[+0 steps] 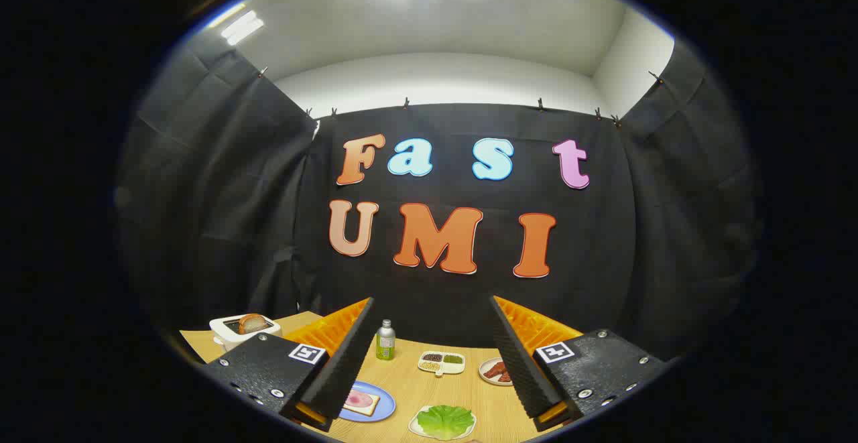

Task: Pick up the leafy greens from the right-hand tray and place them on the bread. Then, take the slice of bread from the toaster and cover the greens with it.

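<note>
Jaws wide, empty; leafy greens (444, 421) on tray (415, 431) between them, below.

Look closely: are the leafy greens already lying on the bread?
No: the leafy greens lie on their own tray, apart from the bread; the gripper hangs open.

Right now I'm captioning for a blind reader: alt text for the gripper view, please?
Open tongs hover above a wooden table, with leafy greens on a plate between them. Bread sits on a blue plate beside the greens, and a toaster holding a slice stands beyond.
</note>
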`<state>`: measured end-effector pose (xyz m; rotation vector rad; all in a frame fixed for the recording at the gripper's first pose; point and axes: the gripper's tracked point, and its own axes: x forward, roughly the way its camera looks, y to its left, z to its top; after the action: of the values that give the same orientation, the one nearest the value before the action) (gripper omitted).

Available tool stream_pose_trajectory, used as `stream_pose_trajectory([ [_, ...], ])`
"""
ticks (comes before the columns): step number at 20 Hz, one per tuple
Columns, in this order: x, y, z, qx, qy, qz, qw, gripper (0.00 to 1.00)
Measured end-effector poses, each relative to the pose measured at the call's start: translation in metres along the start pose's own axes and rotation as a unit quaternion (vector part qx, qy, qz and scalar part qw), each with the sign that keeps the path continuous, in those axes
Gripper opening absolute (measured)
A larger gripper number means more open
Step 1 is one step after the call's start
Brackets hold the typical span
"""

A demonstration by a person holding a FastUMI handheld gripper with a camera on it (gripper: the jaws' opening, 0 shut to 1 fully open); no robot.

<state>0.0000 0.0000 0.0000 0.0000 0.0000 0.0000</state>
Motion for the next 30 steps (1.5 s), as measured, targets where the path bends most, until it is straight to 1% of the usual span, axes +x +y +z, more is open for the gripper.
stream_pose_trajectory([
  [8,0.006,-0.012,-0.008,0.008,0.001,-0.018,1.0,0.97],
  [12,0.008,-0.008,-0.008,0.015,0.001,-0.018,1.0,0.97],
  [19,0.005,-0.018,-0.006,0.004,-0.007,-0.035,0.999,0.97],
  [26,0.01,-0.019,-0.014,0.012,0.001,-0.035,0.999,0.97],
  [30,0.013,-0.014,-0.02,0.011,0.007,-0.028,1.0,0.97],
])
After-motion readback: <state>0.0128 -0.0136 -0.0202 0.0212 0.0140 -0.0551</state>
